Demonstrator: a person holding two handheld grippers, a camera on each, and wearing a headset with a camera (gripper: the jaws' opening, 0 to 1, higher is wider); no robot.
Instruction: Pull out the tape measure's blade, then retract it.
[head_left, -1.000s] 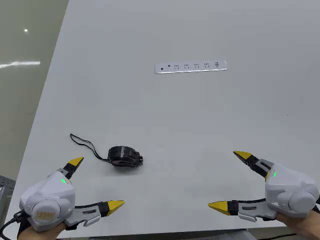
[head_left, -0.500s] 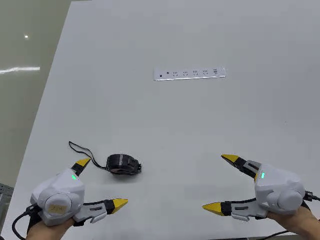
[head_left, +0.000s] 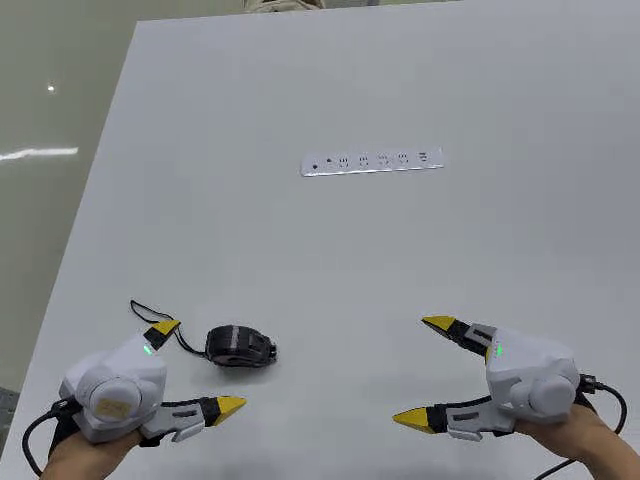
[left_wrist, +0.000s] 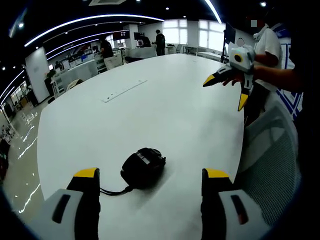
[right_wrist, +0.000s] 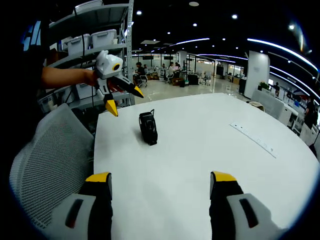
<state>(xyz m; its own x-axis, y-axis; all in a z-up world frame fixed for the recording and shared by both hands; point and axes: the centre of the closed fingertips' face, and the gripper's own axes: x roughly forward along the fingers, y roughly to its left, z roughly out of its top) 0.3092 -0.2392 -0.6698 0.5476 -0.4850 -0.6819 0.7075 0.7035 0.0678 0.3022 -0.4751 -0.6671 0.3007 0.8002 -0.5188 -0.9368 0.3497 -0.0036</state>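
Both sets of jaws stand wide apart and empty. The left gripper (head_left: 198, 365) hovers just beside the black tape measure (head_left: 238, 346), which lies on the white surface (head_left: 330, 250) near its front edge, its strap (head_left: 140, 305) trailing leftward, while the right gripper (head_left: 422, 370) hangs well apart from it.

Both hand-held: left claw (head_left: 198, 365) jaws spread wide; right claw (head_left: 420, 370) same, tips facing inward.

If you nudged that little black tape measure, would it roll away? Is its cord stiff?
The tape measure looks squat and broad-based, so it would probably slide on the smooth table rather than roll. Its compact case looks rigid, likely dense. The thin strap lies in loose curves, so it is probably floppy.
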